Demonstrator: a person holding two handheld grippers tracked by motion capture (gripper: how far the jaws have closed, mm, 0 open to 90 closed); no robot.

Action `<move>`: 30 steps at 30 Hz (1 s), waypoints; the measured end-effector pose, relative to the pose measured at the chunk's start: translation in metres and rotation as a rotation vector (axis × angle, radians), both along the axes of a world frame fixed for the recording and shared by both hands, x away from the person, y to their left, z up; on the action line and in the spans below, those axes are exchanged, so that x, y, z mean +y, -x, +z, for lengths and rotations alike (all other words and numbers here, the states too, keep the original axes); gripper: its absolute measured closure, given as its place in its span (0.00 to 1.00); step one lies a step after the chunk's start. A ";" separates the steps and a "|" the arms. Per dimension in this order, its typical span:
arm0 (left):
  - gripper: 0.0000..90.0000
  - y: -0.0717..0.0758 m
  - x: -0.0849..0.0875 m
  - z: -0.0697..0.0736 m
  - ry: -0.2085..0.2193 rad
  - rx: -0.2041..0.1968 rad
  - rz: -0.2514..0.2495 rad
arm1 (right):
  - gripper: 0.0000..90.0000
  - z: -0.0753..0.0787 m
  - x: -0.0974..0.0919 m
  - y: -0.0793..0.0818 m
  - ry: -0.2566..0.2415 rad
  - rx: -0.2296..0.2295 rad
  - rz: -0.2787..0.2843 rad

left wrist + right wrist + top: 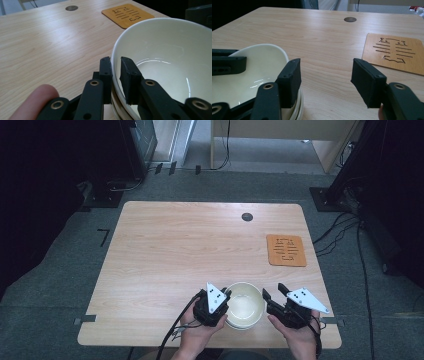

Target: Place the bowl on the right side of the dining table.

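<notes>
A white bowl (243, 306) stands near the table's front edge, between my two grippers. My left gripper (227, 293) is shut on its left rim. In the left gripper view, one jaw of the left gripper (116, 72) is outside the bowl (165, 55) wall and the other inside. A second rim shows just under the bowl (259, 66), as if two are stacked. My right gripper (273, 291) stands open just right of the bowl. In the right gripper view, the right gripper (325, 75) holds nothing and its left jaw is close against the bowl's outer wall.
A square wooden coaster (286, 250) with cut-out lines lies at the table's right side; the coaster (395, 52) is ahead of my right gripper. A dark round grommet (247, 217) sits near the far edge. Cables run over the grey floor around the table (170, 250).
</notes>
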State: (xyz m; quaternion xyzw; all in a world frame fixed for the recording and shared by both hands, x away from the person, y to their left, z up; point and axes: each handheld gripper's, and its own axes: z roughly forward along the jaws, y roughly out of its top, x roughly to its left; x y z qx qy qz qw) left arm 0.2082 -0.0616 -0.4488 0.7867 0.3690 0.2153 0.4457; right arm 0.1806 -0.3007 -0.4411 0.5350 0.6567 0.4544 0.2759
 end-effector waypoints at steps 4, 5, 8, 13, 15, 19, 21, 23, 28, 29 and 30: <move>0.93 -0.001 -0.001 0.000 0.012 -0.012 0.004 | 0.42 0.002 -0.002 0.001 -0.013 -0.008 -0.002; 0.93 -0.001 -0.001 0.001 0.013 -0.018 -0.001 | 0.42 0.002 -0.001 0.001 -0.008 -0.006 -0.002; 0.93 -0.001 0.000 0.002 0.019 -0.033 -0.010 | 0.40 0.001 -0.002 0.001 -0.013 0.004 -0.005; 0.94 0.001 -0.001 0.006 0.025 -0.073 -0.022 | 0.41 0.003 -0.006 0.001 -0.055 0.003 -0.011; 0.93 0.001 0.000 0.006 0.026 -0.067 -0.021 | 0.42 0.003 -0.005 0.001 -0.054 -0.010 -0.007; 0.80 -0.001 -0.002 0.004 -0.001 -0.016 -0.032 | 0.43 0.002 -0.003 0.001 -0.058 -0.004 0.006; 0.81 0.001 -0.004 0.002 -0.026 -0.031 -0.023 | 0.42 0.001 -0.002 0.000 -0.058 -0.003 0.013; 0.86 0.001 -0.006 0.000 -0.054 -0.043 -0.013 | 0.40 0.001 0.000 0.000 -0.075 0.000 0.020; 0.89 0.001 -0.005 -0.001 -0.030 -0.051 -0.011 | 0.38 0.001 0.002 0.000 -0.081 0.007 0.034; 0.90 0.001 -0.005 -0.001 -0.027 -0.054 -0.010 | 0.37 0.001 0.002 0.000 -0.080 0.008 0.040; 0.90 0.001 -0.005 -0.001 -0.024 -0.061 -0.007 | 0.37 0.001 0.002 0.000 -0.076 0.008 0.046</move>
